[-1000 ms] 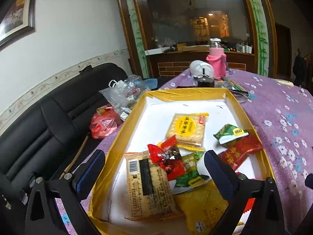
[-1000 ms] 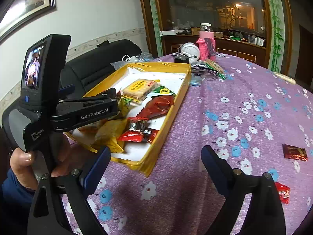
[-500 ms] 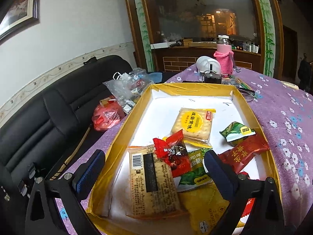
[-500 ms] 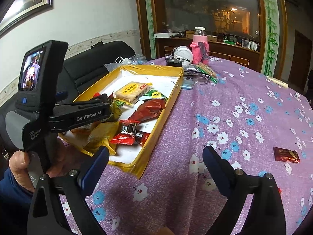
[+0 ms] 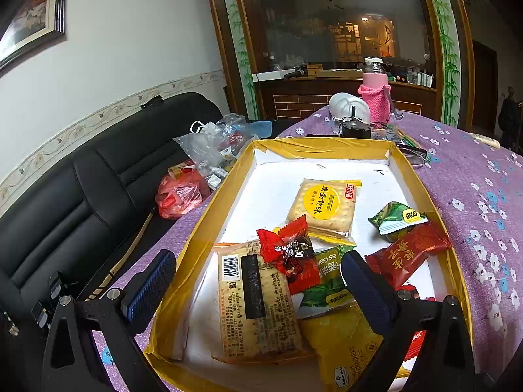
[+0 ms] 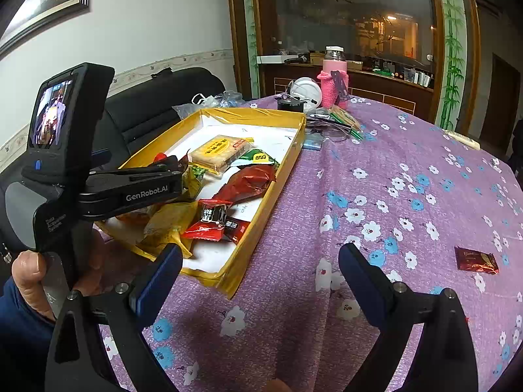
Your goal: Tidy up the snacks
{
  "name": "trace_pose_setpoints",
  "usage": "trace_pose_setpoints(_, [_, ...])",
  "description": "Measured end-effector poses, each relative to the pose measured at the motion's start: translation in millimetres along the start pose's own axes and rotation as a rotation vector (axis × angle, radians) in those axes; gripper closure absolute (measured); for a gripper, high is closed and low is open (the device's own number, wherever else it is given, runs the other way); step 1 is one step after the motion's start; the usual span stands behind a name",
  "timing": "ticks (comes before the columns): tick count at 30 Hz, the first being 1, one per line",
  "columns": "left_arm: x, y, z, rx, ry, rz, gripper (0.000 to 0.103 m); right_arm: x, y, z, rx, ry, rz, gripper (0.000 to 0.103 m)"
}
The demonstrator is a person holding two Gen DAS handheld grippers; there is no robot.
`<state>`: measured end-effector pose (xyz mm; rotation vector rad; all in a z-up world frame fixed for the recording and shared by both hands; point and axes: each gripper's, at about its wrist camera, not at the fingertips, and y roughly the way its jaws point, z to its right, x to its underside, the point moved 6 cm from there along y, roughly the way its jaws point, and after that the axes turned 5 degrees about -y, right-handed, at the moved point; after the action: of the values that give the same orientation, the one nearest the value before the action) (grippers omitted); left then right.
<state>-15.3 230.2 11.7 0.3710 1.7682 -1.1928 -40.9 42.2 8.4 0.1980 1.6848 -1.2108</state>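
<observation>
A yellow box with a white floor holds several snack packets: a round-labelled cracker pack, a barcode cracker pack, red candies, green packs and a red packet. My left gripper hangs open over the box's near end, above the barcode pack, holding nothing. My right gripper is open and empty over the purple cloth, just beside the box's near corner. A dark red candy lies loose on the cloth to its right.
A hand holds the left tool's black body beside the box. At the table's far end stand a pink bottle, a white round object and clutter. A black sofa with plastic bags lies left.
Both views have shifted slightly, with the far end of the room a little higher in frame. Both grippers stay open and no snack has moved.
</observation>
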Motion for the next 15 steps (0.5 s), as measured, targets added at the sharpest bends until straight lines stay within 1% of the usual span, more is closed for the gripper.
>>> trace_pose_setpoints(15, [-0.1, 0.4, 0.0, -0.002, 0.0, 0.002, 0.001, 1.2, -0.2, -2.6, 0.0, -0.01, 0.001, 0.007])
